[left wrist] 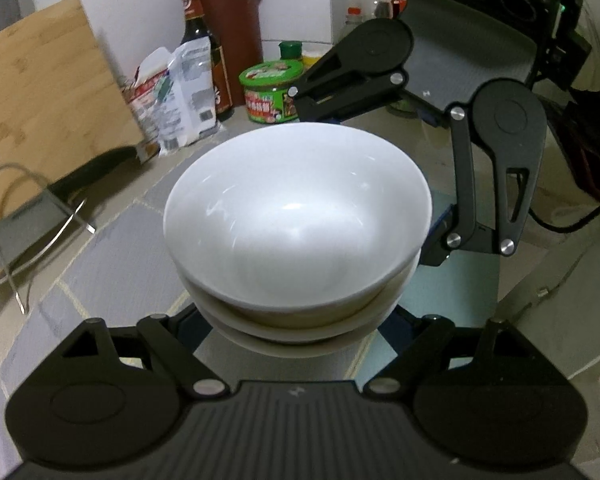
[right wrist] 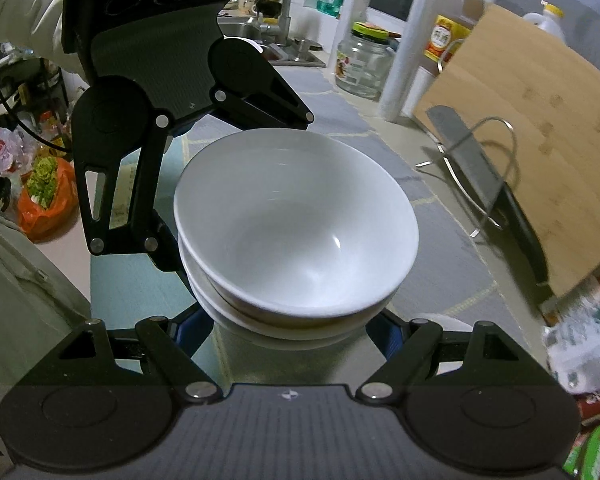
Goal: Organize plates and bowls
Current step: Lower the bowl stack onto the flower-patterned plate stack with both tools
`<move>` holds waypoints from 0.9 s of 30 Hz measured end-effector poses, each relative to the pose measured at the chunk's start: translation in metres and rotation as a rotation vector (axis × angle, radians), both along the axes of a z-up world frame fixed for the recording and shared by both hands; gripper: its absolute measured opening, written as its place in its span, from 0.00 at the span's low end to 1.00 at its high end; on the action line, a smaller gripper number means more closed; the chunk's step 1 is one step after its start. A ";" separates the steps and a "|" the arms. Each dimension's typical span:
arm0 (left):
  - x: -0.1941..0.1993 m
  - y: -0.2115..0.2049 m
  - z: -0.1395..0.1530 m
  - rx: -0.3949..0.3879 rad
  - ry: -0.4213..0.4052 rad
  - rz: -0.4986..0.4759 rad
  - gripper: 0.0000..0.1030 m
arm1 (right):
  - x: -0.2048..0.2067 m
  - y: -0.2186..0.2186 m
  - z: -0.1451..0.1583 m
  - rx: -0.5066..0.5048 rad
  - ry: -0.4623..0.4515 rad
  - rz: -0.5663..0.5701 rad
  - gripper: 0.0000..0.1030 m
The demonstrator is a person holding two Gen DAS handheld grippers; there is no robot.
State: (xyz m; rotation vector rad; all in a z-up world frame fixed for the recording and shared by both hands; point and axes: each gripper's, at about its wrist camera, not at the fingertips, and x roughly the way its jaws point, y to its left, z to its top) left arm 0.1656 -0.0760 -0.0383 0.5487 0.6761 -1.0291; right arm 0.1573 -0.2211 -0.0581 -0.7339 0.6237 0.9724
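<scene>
A stack of white bowls (left wrist: 296, 220) (right wrist: 296, 232) hangs just above the grey counter mat (left wrist: 112, 264), nested one inside another. Both grippers hold it from opposite sides. My left gripper (left wrist: 296, 324) reaches in from the near side in the left wrist view. Its fingers (left wrist: 188, 320) flank the lowest bowl, and their tips are hidden under the stack. My right gripper (right wrist: 296, 328) clasps the same stack the same way. Each gripper shows across the bowls in the other's view: the right gripper (left wrist: 372, 176) and the left gripper (right wrist: 236, 184).
A bamboo cutting board (left wrist: 48, 92) (right wrist: 540, 140) leans at the back, with a wire rack (left wrist: 32, 232) (right wrist: 480, 176) holding a knife in front of it. A sauce bottle (left wrist: 200, 40), packets (left wrist: 176, 96), a green tub (left wrist: 270, 92), a glass jar (right wrist: 362, 64) and an orange bag (right wrist: 44, 196) crowd the edges.
</scene>
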 end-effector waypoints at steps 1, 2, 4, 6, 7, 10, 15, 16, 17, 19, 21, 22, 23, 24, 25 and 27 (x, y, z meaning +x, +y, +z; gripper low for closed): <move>0.001 -0.006 0.000 0.000 -0.004 -0.001 0.84 | 0.001 -0.006 0.001 0.002 -0.004 -0.003 0.84; 0.002 -0.011 0.001 0.000 -0.008 -0.004 0.84 | 0.002 -0.010 0.001 0.004 -0.004 -0.007 0.84; 0.005 -0.019 0.001 0.002 -0.013 -0.012 0.84 | 0.004 -0.020 0.002 0.007 -0.006 -0.015 0.84; 0.009 -0.027 0.001 0.003 -0.011 -0.021 0.84 | 0.003 -0.028 0.003 0.006 -0.010 -0.022 0.84; 0.011 -0.029 0.001 0.003 -0.011 -0.026 0.84 | 0.003 -0.032 0.003 0.006 -0.012 -0.027 0.84; 0.016 -0.039 0.001 0.003 -0.015 -0.044 0.84 | 0.005 -0.043 0.004 0.009 -0.013 -0.046 0.84; 0.025 -0.056 -0.001 -0.005 -0.020 -0.072 0.84 | 0.008 -0.060 0.005 0.004 -0.014 -0.077 0.84; 0.028 -0.060 -0.001 -0.004 -0.021 -0.079 0.84 | 0.009 -0.063 0.005 0.003 -0.014 -0.086 0.84; 0.030 -0.063 -0.001 -0.003 -0.022 -0.087 0.84 | 0.011 -0.066 0.004 0.004 -0.014 -0.094 0.84; 0.034 -0.069 -0.001 0.001 -0.028 -0.103 0.84 | 0.013 -0.073 0.004 0.007 -0.013 -0.113 0.84; 0.039 -0.074 -0.002 0.002 -0.027 -0.116 0.84 | 0.015 -0.079 0.003 0.008 -0.011 -0.128 0.84; 0.041 -0.077 -0.002 0.004 -0.028 -0.124 0.84 | 0.016 -0.082 0.003 0.006 -0.012 -0.135 0.84; 0.043 -0.079 -0.002 0.004 -0.030 -0.129 0.84 | 0.017 -0.083 0.003 0.005 -0.013 -0.141 0.84; 0.043 -0.081 -0.003 0.003 -0.033 -0.133 0.84 | 0.016 -0.086 0.003 0.004 -0.015 -0.147 0.84; 0.043 -0.083 -0.003 0.002 -0.039 -0.138 0.84 | 0.018 -0.088 0.003 0.003 -0.014 -0.155 0.84; 0.046 -0.087 -0.005 0.002 -0.041 -0.145 0.84 | 0.021 -0.092 0.002 0.005 -0.010 -0.169 0.83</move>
